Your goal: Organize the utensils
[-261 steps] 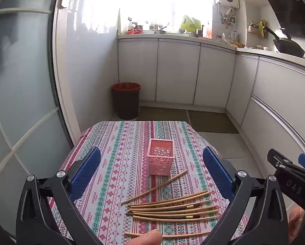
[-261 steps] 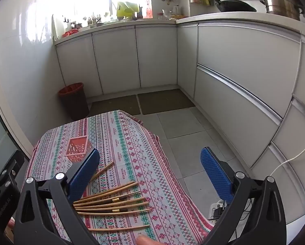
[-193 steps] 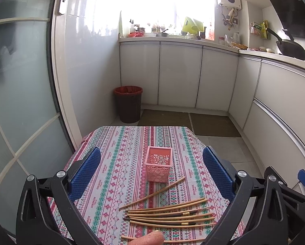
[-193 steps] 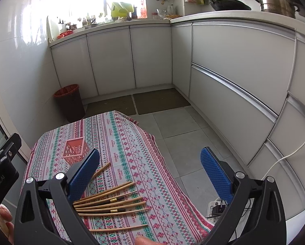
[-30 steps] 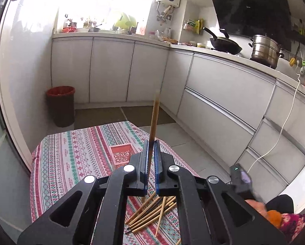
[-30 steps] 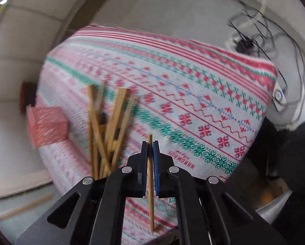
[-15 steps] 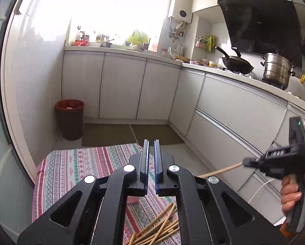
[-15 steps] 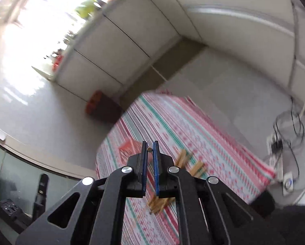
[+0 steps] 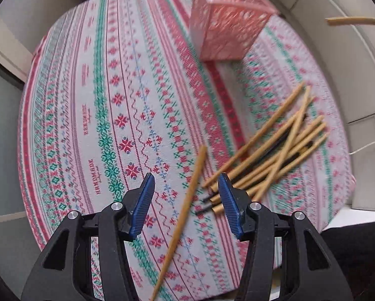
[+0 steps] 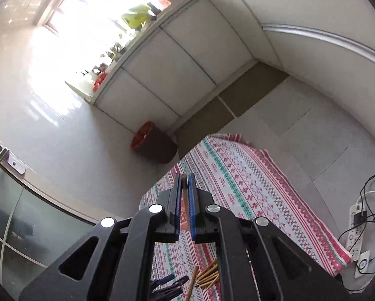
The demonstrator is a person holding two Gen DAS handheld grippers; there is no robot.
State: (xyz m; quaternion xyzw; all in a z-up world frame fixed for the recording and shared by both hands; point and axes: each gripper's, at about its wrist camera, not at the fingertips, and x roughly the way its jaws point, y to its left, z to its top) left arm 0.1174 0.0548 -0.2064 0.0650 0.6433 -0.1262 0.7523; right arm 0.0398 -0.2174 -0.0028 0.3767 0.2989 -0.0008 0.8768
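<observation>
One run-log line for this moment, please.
left claw: opening over lone wooden chopstick | right claw: shut on chopstick | pink lattice holder: looks empty

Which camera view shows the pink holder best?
The left wrist view: the pink lattice holder stands whole on the patterned tablecloth, beyond the chopstick pile. The right wrist view does not show it; only cloth and a few chopsticks appear there.

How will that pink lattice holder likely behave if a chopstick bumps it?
The pink lattice holder looks thin-walled, perforated and seemingly empty, so probably light. It is fairly tall and stands free on the tablecloth, so a nudge may slide or tip it.
</observation>
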